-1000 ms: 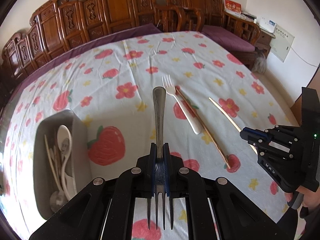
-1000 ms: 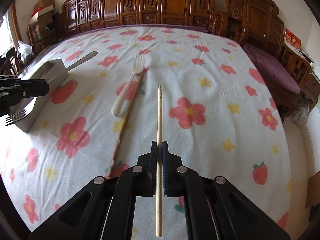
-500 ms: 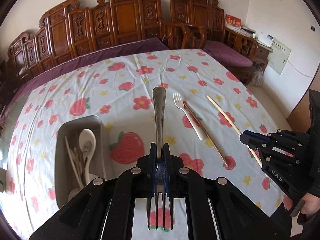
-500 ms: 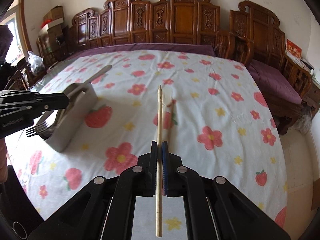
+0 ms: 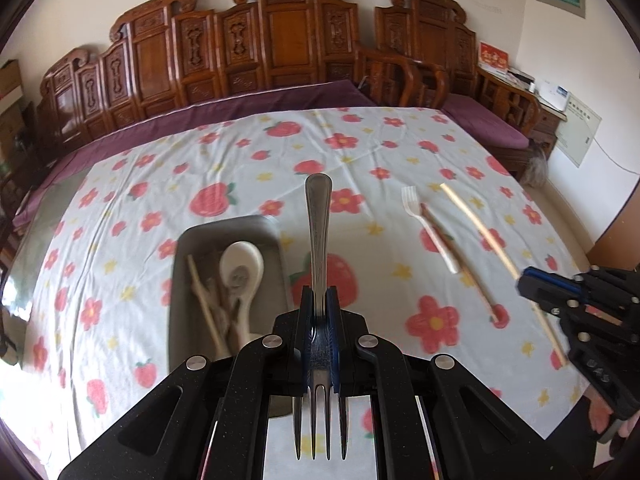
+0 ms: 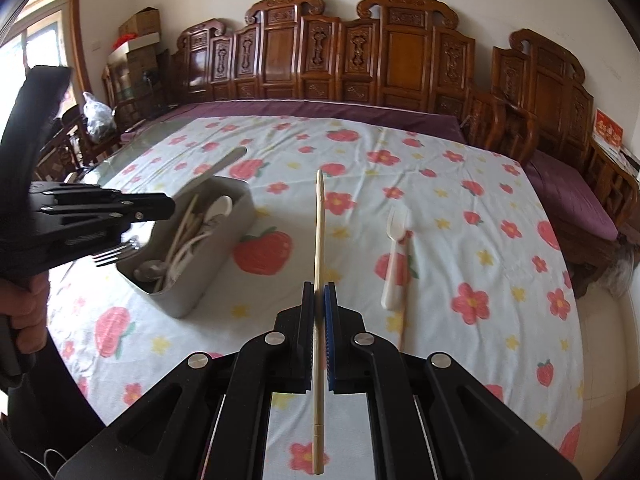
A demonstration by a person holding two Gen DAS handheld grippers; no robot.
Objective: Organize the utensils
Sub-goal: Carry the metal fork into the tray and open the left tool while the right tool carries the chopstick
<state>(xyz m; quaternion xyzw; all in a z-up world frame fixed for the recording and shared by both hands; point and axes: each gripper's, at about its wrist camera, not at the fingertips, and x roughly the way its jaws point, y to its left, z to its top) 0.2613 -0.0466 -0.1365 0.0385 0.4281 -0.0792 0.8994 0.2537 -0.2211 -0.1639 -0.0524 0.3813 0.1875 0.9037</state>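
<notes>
My left gripper (image 5: 319,300) is shut on a metal fork (image 5: 318,236), handle forward, held above the table just right of the grey utensil box (image 5: 182,280). The box holds a white spoon (image 5: 240,268), chopsticks and other utensils. My right gripper (image 6: 319,300) is shut on a light chopstick (image 6: 319,240), held in the air over the table; it shows in the left wrist view (image 5: 528,284) too. A white plastic fork (image 5: 430,232) and a brown chopstick (image 5: 476,284) lie side by side on the floral tablecloth (image 5: 224,160).
Carved wooden chairs (image 5: 280,52) line the far side of the table. A purple-cushioned bench (image 6: 568,192) stands at the right. The table's right edge drops to the floor (image 5: 572,216).
Both grippers have risen and pulled back from the table, each keeping its utensil. The left gripper has shifted toward the box, which now sits closer to the view's centre.
</notes>
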